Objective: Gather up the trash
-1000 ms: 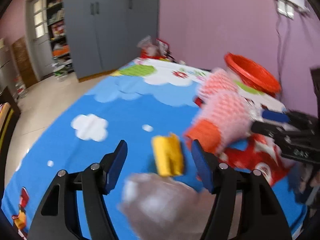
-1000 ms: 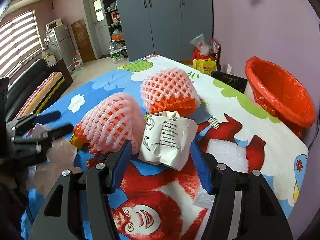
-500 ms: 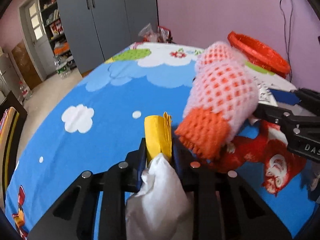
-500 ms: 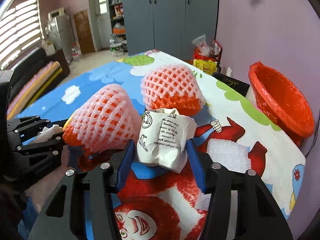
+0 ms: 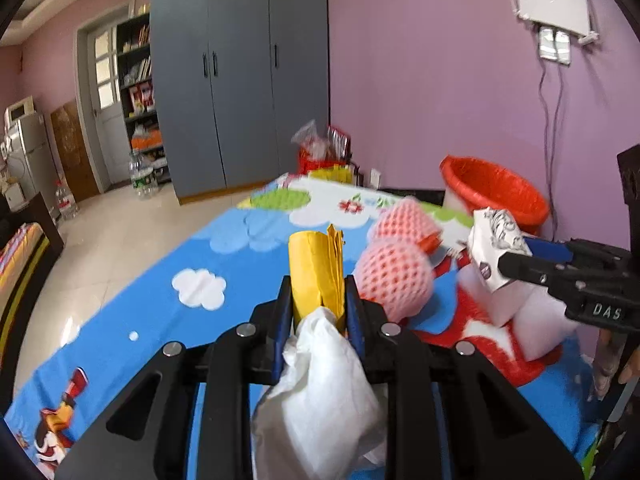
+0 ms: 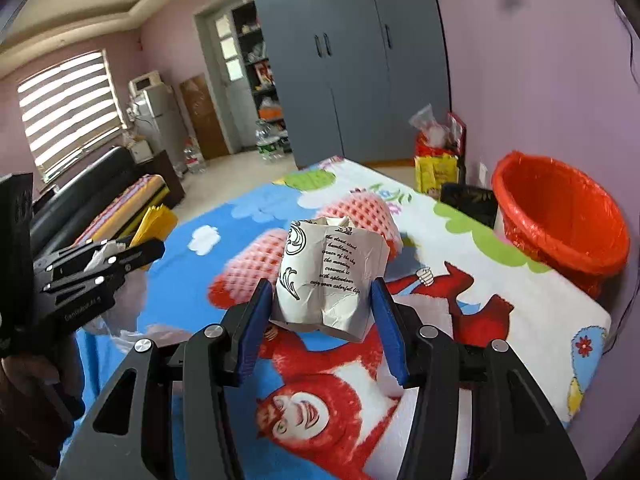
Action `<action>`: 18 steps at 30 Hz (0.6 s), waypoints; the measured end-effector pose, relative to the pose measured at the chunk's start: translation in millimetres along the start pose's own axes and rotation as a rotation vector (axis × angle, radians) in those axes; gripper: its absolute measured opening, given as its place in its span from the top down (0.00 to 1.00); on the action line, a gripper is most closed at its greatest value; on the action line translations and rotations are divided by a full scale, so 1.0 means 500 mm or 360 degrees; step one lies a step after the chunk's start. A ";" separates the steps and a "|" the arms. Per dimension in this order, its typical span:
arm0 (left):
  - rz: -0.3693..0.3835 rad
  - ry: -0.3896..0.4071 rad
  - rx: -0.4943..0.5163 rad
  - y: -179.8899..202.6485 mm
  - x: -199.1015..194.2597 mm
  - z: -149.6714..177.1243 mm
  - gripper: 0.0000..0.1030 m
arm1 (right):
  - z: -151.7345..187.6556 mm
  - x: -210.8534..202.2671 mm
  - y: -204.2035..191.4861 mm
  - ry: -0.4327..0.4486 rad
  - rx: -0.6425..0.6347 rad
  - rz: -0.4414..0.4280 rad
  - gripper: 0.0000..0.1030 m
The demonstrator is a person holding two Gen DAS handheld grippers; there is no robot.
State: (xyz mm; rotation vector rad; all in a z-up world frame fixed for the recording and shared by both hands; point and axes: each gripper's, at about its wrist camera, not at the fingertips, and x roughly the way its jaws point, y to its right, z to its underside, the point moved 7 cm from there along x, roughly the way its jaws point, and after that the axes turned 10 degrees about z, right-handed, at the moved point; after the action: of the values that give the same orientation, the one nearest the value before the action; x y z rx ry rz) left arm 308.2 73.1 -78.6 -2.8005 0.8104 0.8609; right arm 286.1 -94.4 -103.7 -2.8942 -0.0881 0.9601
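Trash is held in both grippers, clear of the bed. Nearest in the left wrist view, a crumpled white tissue (image 5: pixel 320 392) bulges between the arms of the left gripper (image 5: pixel 318 300), whose blue pads are pressed in on a folded yellow wrapper (image 5: pixel 316 268) that stands upright out of the grip. In the right wrist view, the right gripper (image 6: pixel 320 312) pinches a crumpled printed paper cup (image 6: pixel 328 276) between its blue fingers (image 6: pixel 252 328), the cup lifted above the cartoon bedsheet (image 6: pixel 224 224).

Just past the cup, two pink foam fruit nets (image 6: pixel 256 260) lie on the sheet, one nearer and one farther, close together. A white foam sheet (image 5: pixel 536 320) rests on the red cartoon figure near the bed's right edge. Beyond that edge, beside the purple wall, stands a bin with a red liner (image 6: pixel 560 216), open at the top. Farther back, gift bags (image 6: pixel 436 152) sit on the floor before a grey wardrobe (image 6: pixel 352 60).
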 end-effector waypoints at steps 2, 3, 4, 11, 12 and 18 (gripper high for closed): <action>0.0003 0.0038 0.0019 0.018 -0.023 -0.013 0.76 | -0.002 -0.026 0.002 0.0026 0.0001 -0.0017 0.53; 0.0002 0.0056 0.0028 0.027 -0.034 -0.020 0.76 | -0.004 -0.035 0.005 0.0035 0.0003 -0.0023 0.53; 0.0011 0.0084 0.0034 0.039 -0.048 -0.028 0.76 | -0.006 -0.047 0.009 0.0046 0.0005 -0.0028 0.53; 0.0106 0.0169 0.0024 0.106 -0.106 -0.047 0.76 | 0.000 -0.116 0.045 0.0095 0.0021 -0.0059 0.53; 0.0111 0.0161 0.0017 0.114 -0.106 -0.045 0.75 | 0.004 -0.123 0.049 0.0097 0.0019 -0.0060 0.53; 0.0180 0.0065 -0.0001 0.197 -0.046 0.010 0.75 | 0.032 -0.143 0.087 0.0081 0.0045 -0.0039 0.53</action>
State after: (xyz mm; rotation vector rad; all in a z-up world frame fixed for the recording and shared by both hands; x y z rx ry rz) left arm 238.3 0.8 -64.7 -2.8044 0.9827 0.8221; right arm 220.4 -142.4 -78.7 -2.8829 -0.1057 0.8758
